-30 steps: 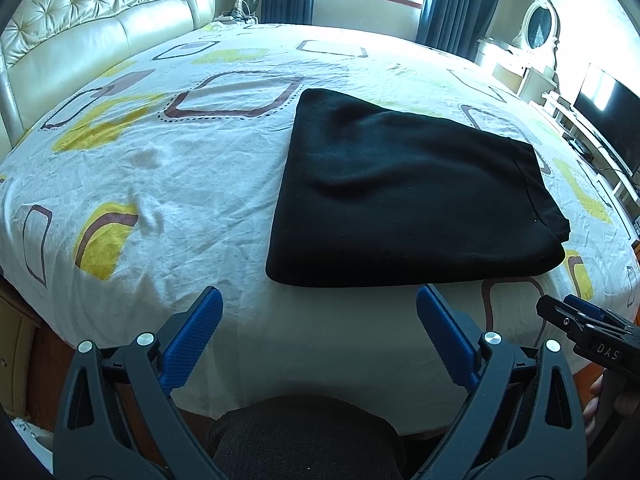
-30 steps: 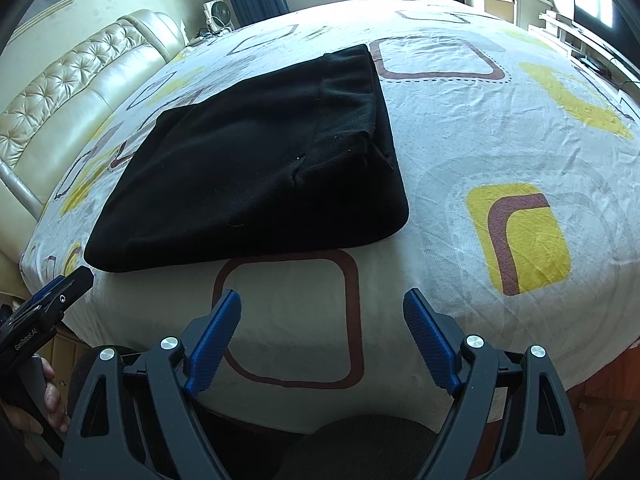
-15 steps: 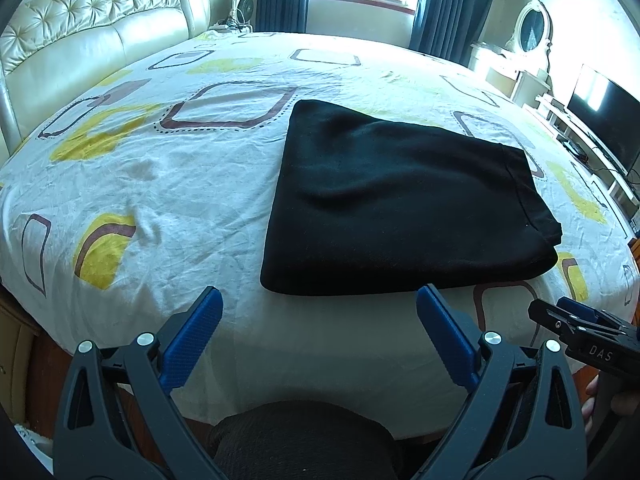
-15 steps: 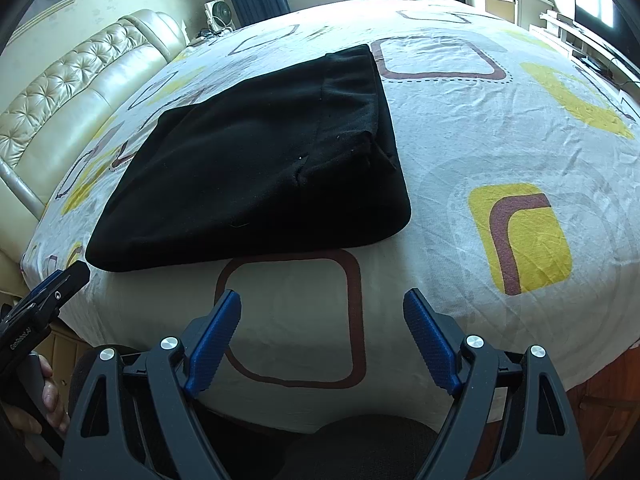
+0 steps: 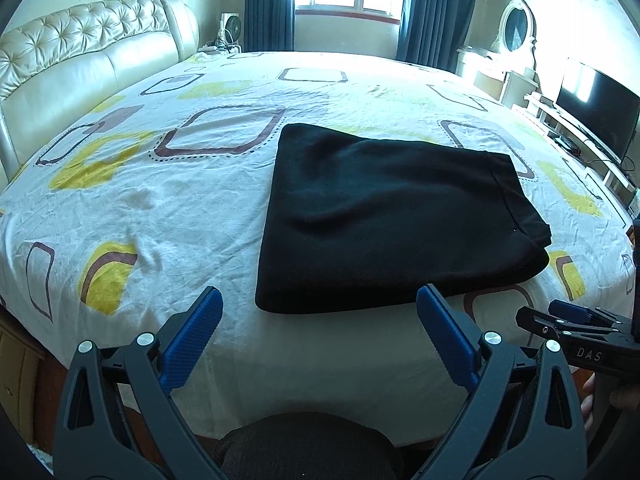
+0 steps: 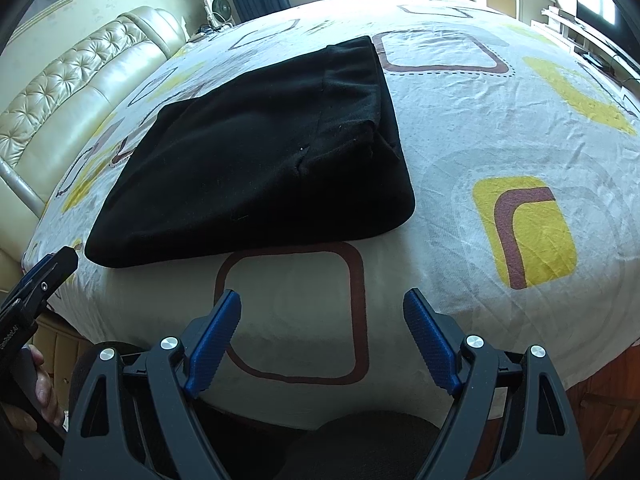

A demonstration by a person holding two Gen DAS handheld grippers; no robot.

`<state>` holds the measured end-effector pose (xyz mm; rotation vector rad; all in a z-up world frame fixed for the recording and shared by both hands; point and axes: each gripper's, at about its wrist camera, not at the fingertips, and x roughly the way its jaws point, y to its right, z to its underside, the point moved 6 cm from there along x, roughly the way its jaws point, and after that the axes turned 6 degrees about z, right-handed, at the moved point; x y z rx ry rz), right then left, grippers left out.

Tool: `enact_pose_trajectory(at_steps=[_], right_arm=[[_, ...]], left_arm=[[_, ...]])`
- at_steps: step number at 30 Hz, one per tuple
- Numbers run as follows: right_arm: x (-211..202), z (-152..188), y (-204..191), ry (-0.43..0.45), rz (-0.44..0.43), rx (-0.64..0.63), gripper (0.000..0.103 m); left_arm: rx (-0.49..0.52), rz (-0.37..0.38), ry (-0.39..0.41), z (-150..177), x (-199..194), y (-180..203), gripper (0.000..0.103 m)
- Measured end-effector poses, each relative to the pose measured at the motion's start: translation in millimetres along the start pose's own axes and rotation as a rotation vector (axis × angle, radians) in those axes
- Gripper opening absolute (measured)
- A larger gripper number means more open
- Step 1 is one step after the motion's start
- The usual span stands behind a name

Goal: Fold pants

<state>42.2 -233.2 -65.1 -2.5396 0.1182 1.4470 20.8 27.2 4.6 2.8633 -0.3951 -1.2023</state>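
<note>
The black pants [image 5: 392, 216] lie folded into a flat rectangle on the bed, also in the right wrist view [image 6: 264, 160]. My left gripper [image 5: 320, 304] is open and empty, held off the bed's near edge just short of the pants. My right gripper [image 6: 322, 300] is open and empty, over the bed's near edge, short of the pants' near right corner. Each gripper shows in the other's view: the right one at the right edge [image 5: 576, 328], the left one at the left edge [image 6: 36, 284].
The bed has a white sheet [image 5: 160, 208] with yellow and brown squares and a cream tufted headboard [image 5: 80, 64] on the left. A TV [image 5: 596, 108] on a low stand and a dresser mirror [image 5: 516, 24] stand at the right. A fan [image 5: 230, 34] sits behind the bed.
The left wrist view has tilted up and drawn back a little, so the pants sit lower in it. The right gripper has barely moved. Both grippers stay open.
</note>
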Motion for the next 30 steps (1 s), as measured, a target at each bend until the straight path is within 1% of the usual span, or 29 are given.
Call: enact_pose_trajectory(at_steps=[2, 5, 10, 13, 14, 15, 17, 18, 21, 23, 25, 27, 28, 30], right_arm=[[0, 0, 0, -0.001, 0.000, 0.000, 0.082], [1, 0, -1, -0.003, -0.002, -0.002, 0.082], [2, 1, -1, -0.009, -0.005, -0.001, 0.082], [2, 2, -1, -0.013, -0.008, -0.001, 0.082], [2, 2, -1, -0.014, -0.009, -0.002, 0.082], [2, 3, -1, -0.017, -0.009, -0.002, 0.082], [3, 4, -1, -0.020, -0.011, -0.002, 0.082], [3, 5, -1, -0.020, -0.011, -0.002, 0.082], [1, 6, 0, -0.022, -0.018, 0.004, 0.082], [-2, 3, 3, -0.023, -0.033, 0.020, 0.082], [-10, -3, 6, -0.029, -0.072, 0.050, 0.082], [-21, -20, 11, -0.005, -0.115, 0.083, 0.082], [-27, -32, 14, 0.019, -0.129, 0.096, 0.082], [-36, -68, 23, 0.083, -0.146, 0.112, 0.082]], left_arm=[[0.006, 0.002, -0.001, -1, -1, 2, 0.098], [0.028, -0.019, -0.001, -2, -1, 4, 0.098], [0.044, -0.034, 0.039, -8, -8, 7, 0.098], [0.062, -0.063, 0.050, -11, -10, 11, 0.098], [0.066, -0.080, 0.050, -11, -10, 12, 0.098], [0.069, -0.102, 0.049, -11, -10, 12, 0.101], [0.068, -0.137, 0.050, -10, -12, 12, 0.101], [0.063, -0.135, 0.057, -9, -14, 13, 0.101], [0.087, -0.040, 0.026, -9, -13, 22, 0.101], [0.092, -0.010, 0.028, -14, -17, 23, 0.101], [0.090, 0.005, 0.017, -26, -14, 14, 0.101], [0.059, 0.023, 0.004, -45, -4, -8, 0.101], [0.028, 0.011, 0.007, -56, 4, -25, 0.101], [-0.039, -0.049, 0.032, -82, 23, -71, 0.101]])
